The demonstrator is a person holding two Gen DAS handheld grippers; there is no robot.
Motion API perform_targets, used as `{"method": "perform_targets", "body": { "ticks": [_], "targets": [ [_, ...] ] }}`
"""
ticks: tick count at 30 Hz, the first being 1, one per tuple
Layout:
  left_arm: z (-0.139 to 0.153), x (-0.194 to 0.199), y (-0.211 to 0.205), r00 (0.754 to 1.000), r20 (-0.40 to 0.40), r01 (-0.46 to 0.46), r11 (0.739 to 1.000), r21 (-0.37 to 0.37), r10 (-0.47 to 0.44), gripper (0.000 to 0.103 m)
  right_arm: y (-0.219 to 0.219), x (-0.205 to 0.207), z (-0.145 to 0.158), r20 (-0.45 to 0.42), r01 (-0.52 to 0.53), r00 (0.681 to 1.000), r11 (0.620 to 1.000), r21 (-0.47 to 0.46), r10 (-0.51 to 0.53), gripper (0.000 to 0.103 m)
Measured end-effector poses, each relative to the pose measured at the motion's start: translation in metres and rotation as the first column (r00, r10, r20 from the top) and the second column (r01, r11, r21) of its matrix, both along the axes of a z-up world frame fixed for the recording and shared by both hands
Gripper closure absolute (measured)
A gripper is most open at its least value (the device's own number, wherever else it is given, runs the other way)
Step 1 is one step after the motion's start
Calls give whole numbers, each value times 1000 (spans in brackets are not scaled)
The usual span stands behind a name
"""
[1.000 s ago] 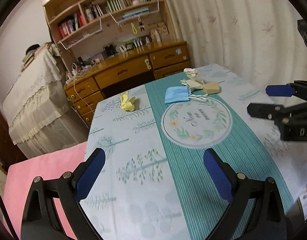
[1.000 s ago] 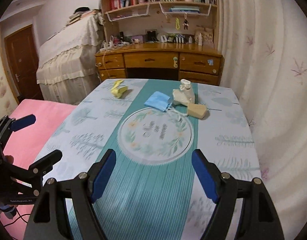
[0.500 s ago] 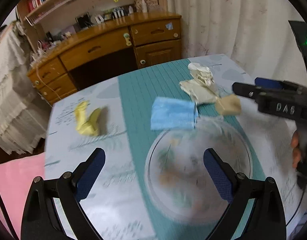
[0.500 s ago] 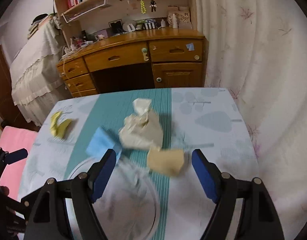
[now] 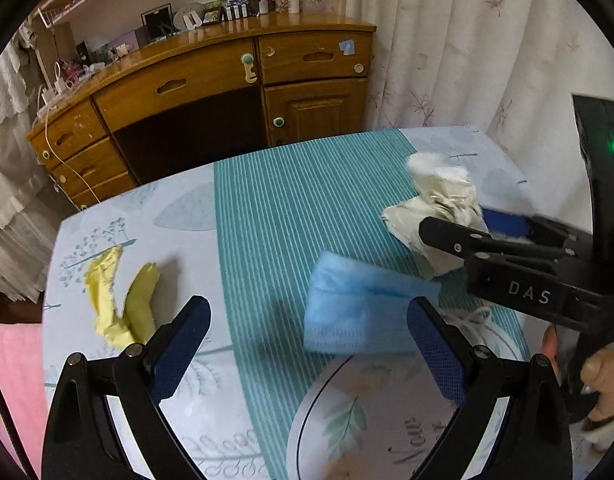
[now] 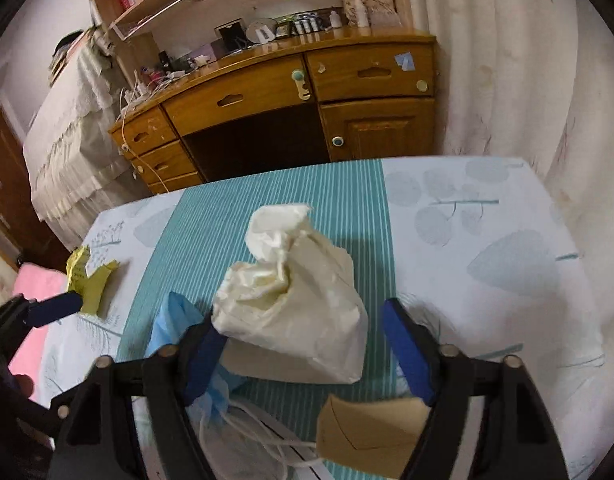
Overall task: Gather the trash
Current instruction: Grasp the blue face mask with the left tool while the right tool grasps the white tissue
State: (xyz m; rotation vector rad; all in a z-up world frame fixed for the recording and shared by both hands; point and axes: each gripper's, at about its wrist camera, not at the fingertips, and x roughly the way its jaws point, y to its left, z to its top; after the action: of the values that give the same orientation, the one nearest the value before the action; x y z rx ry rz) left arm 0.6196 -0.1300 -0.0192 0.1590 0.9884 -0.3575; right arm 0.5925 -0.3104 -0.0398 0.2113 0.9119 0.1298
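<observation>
A crumpled cream paper bag [image 6: 295, 296] lies on the teal stripe of the table, between the open fingers of my right gripper [image 6: 303, 344]; it also shows in the left wrist view [image 5: 439, 216]. A blue face mask [image 5: 363, 316] with white loops lies left of it, partly under my open left gripper [image 5: 307, 344]; it also shows in the right wrist view [image 6: 171, 324]. A tan paper piece [image 6: 367, 432] lies below the right gripper. Crumpled yellow paper [image 5: 123, 300] lies at the table's left, also seen in the right wrist view [image 6: 87, 280].
The table [image 5: 267, 208] has a teal and pale-blue leaf cloth with a round print [image 5: 367, 420]. A wooden desk [image 5: 227, 92] with shelves stands behind it. A curtain [image 5: 487, 40] hangs at the right. A pink surface [image 5: 11, 360] is at the left.
Both grippers have moved forward over the table toward the trash. The right gripper's fingers now flank the cream bag; the left gripper is over the blue mask. Both stay open.
</observation>
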Motion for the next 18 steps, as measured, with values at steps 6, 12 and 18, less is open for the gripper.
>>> {"method": "perform_targets", "body": {
  "ticks": [6,12,18],
  "targets": [
    [-14,15,-13,997,-67,39,996,-79,-44,5,-8,-10,2,13,11,1000,999,-37,-10,59],
    [-31,20,-30,996,-90,-3,997,-76,-4,1,-35,-25,7,42,37,998,999,14,-38,81],
    [-50,19,-45,994,-108,-24,1000,11,25,6,-45,-26,-1,23,21,999,999,32,-22,91]
  ]
}}
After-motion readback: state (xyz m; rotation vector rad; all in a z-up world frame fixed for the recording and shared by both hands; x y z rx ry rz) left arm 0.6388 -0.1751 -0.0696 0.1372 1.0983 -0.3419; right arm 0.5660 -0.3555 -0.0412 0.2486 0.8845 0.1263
